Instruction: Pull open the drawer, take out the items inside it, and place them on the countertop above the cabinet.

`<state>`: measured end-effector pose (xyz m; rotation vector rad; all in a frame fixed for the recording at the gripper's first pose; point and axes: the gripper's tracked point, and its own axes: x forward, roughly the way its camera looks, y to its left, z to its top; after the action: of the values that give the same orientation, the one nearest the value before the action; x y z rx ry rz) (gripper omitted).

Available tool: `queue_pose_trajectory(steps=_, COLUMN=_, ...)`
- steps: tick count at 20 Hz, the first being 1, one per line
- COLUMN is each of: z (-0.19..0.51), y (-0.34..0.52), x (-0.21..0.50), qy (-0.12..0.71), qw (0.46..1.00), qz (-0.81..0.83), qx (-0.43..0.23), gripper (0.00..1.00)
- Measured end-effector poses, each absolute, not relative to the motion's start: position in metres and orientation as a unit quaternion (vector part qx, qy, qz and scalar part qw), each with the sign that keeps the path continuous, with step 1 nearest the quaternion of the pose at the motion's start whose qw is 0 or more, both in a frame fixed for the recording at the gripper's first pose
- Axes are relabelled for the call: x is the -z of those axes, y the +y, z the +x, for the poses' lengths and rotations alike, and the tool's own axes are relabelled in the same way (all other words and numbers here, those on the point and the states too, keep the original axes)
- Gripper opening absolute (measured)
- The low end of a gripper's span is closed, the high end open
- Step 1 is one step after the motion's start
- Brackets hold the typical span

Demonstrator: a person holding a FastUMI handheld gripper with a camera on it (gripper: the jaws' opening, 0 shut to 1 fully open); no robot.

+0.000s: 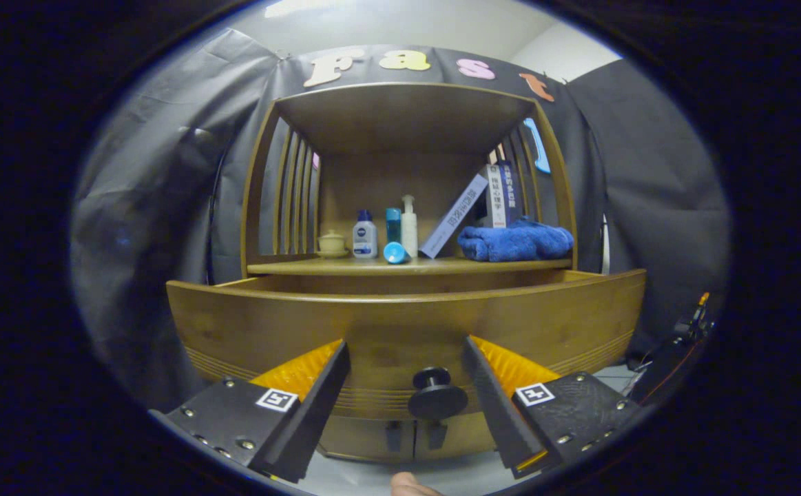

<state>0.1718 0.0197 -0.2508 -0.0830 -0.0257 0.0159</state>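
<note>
Wooden counter (304, 266) above the drawer carries a lidded cup (332, 242), white bottle (364, 235), blue tube (394, 237), pump bottle (409, 226), leaning box (454, 215), upright books (501, 194) — folded blue towel (514, 241) at the end.

Staged home corner in a recording booth: black cloth walls (166, 179), wooden cabinet (407, 324), shelf toiletries (365, 235), books (500, 196), folded blue towel (514, 242)

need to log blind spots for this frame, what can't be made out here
- Drawer interior, gripper view: its raised front panel hides whatever lies inside.
- Books behind the blue towel: lower parts covered by the towel; cover text too small.
- Gripper: open, fingers either side of the black knob; contact not evident.
- Small doors under the drawer: partly hidden behind the knob and fingers.
</note>
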Motion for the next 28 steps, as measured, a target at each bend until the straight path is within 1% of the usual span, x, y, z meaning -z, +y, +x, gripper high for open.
queue_pose_trajectory(steps=1, z=0.177, y=0.022, x=0.244, qy=-0.032, qw=0.999, qz=-0.042, qx=-0.009, gripper=0.99)
queue_pose_trajectory(steps=2, z=0.184, y=0.022, x=0.247, qy=-0.021, qw=0.999, qz=-0.045, qx=-0.007, gripper=1.0)
queue_pose_trajectory(steps=3, z=0.188, y=0.022, x=0.243, qy=-0.032, qw=0.999, qz=-0.04, qx=-0.005, gripper=1.0)
queue_pose_trajectory(steps=7, z=0.211, y=0.031, x=0.247, qy=-0.032, qw=0.999, qz=-0.019, qx=-0.003, gripper=0.99)
queue_pose_trajectory(steps=12, z=0.253, y=0.035, x=0.248, qy=-0.061, qw=0.998, qz=-0.027, qx=-0.008, gripper=0.99)
queue_pose_trajectory(steps=16, z=0.261, y=0.036, x=0.247, qy=-0.085, qw=0.996, qz=-0.026, qx=-0.011, gripper=0.99)
queue_pose_trajectory(steps=22, z=0.281, y=0.037, x=0.247, qy=-0.07, qw=0.997, qz=-0.027, qx=-0.006, gripper=0.99)
queue_pose_trajectory(steps=28, z=0.281, y=0.038, x=0.252, qy=-0.054, qw=0.998, qz=-0.044, qx=-0.004, gripper=0.98)
